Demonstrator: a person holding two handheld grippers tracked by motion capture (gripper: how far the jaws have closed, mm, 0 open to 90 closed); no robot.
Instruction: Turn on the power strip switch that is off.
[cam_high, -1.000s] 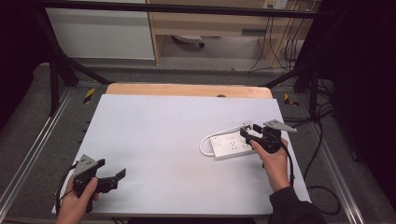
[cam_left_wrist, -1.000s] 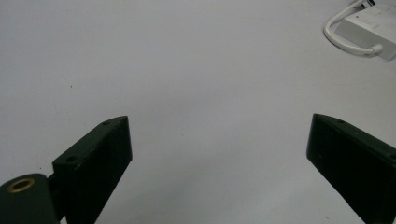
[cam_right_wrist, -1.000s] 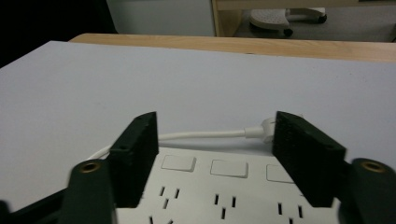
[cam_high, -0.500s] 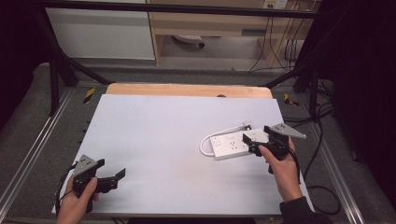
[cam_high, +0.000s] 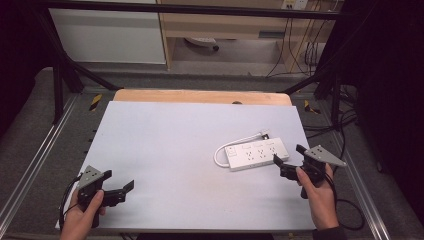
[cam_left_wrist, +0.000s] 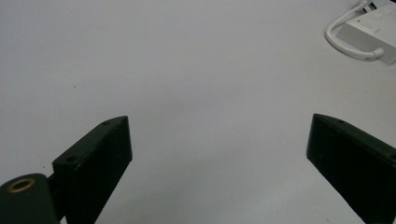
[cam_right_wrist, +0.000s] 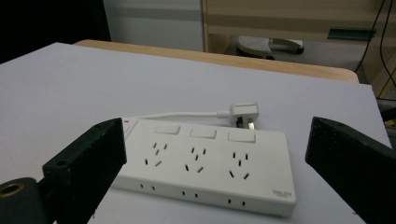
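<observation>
A white power strip (cam_high: 257, 154) with three socket groups lies flat on the right half of the table, its short white cable looped at its left end and its plug (cam_high: 264, 134) behind it. My right gripper (cam_high: 287, 158) hovers just right of the strip, open, jaws apart and holding nothing. Seen from the right gripper view, the power strip (cam_right_wrist: 205, 164) lies straight ahead between the spread jaws, plug (cam_right_wrist: 243, 113) beyond it. My left gripper (cam_high: 119, 184) rests open at the table's front left corner. The left gripper view catches the strip's end and cable (cam_left_wrist: 369, 36) far off.
The table has a pale grey top (cam_high: 175, 145) with a wooden strip (cam_high: 200, 96) along its far edge. Metal rails (cam_high: 30, 165) run along both sides. Cables (cam_high: 350, 125) trail on the floor at the right. White cabinets stand beyond the table.
My right gripper has drawn back from above the power strip toward the front right, now clear of it. The left gripper has stayed put.
</observation>
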